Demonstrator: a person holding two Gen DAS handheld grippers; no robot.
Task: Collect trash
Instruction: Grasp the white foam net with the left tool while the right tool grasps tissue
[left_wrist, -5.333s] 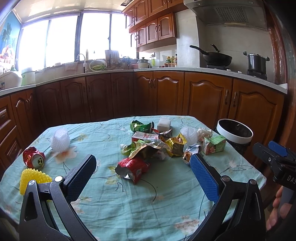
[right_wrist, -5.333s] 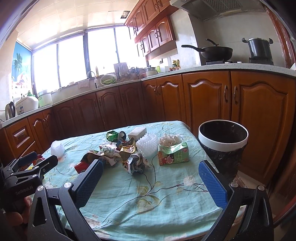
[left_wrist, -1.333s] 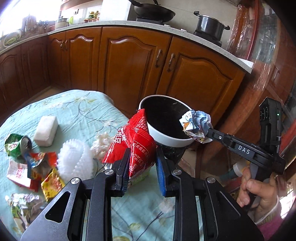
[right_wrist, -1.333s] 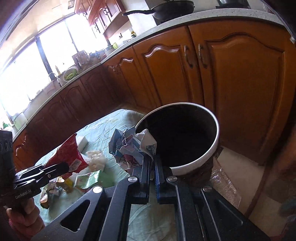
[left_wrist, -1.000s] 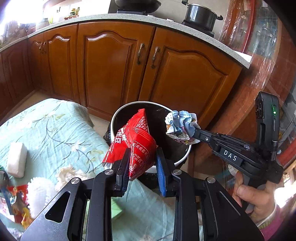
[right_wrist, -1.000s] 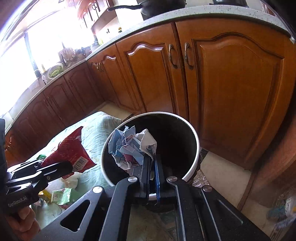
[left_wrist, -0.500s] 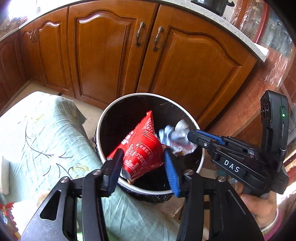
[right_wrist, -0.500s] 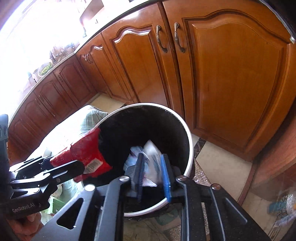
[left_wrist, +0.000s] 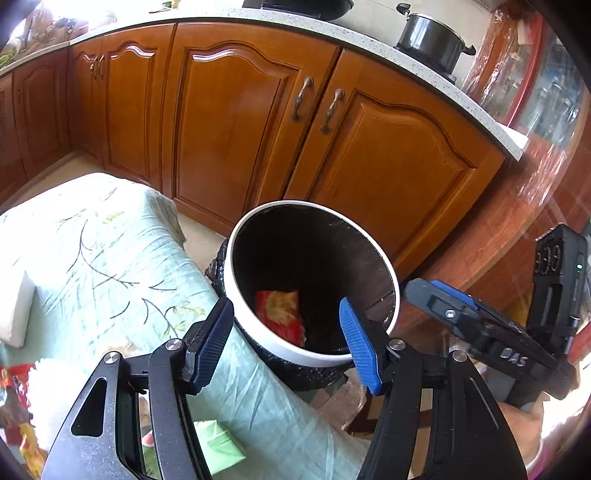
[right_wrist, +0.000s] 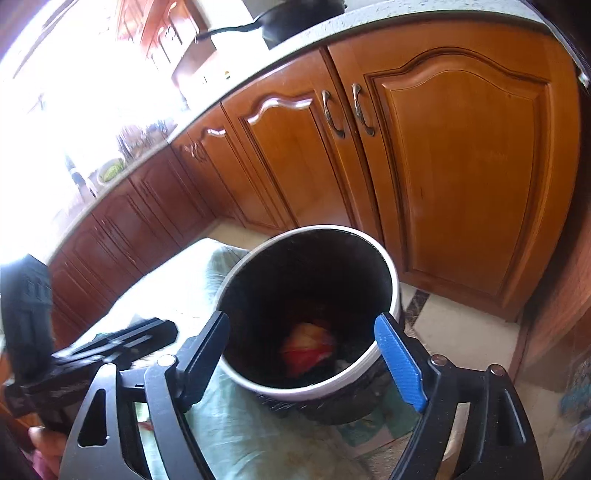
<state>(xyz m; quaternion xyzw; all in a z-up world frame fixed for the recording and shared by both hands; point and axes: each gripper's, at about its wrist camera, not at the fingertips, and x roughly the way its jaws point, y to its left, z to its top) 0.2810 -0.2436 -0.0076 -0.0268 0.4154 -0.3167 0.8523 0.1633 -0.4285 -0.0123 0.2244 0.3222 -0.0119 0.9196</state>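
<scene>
Both tools empty over the bin, the rest of the trash lying back on the bench.

The left tool (left_wrist: 286, 334) and right tool (right_wrist: 301, 349) hang spread wide with nothing between their fingers, above the white-rimmed bin (left_wrist: 384, 258) beside the cloth-covered bench (left_wrist: 96, 243). The likely risk is a tool clipping the rim on the way back and tipping the bin, or the two tools knocking together, since they sit close. A crumpled red wrapper (left_wrist: 279, 312) lies at the bottom against the dark liner, with a pale scrap (right_wrist: 341, 364) beside it. A green carton (left_wrist: 218, 443) and loose wrappers (left_wrist: 14, 402) lie on the bench.
</scene>
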